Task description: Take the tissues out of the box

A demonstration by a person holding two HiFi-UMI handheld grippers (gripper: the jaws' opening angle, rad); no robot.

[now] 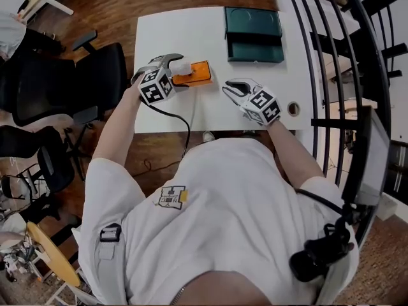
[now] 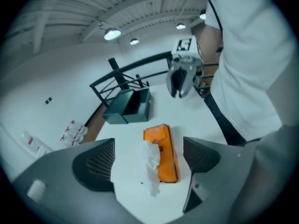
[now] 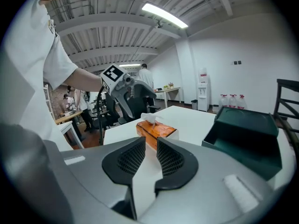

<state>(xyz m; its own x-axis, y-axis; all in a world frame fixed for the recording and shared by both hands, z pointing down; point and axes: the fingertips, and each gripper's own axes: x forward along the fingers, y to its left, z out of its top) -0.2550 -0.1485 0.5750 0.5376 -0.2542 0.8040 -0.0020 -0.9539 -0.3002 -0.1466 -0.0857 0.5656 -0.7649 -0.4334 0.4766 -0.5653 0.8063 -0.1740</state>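
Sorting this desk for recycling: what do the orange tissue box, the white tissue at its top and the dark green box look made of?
Orange tissue box: glossy, likely coated card or plastic film; its top glints. Tissue: thin matte white paper, crumpled and limp. Dark green box: probably rigid plastic or painted metal; smooth flat walls, dull sheen.

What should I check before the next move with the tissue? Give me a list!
1. The tissue sits between the left tool's jaws: ok.
2. The left tool pinches the tissue: not ok, jaws wide apart, pads off it.
3. The tissue is fully out of the orange box: cannot tell.
4. The orange box lies flat on the table: ok.
5. The right tool is empty and clear of the box: ok.
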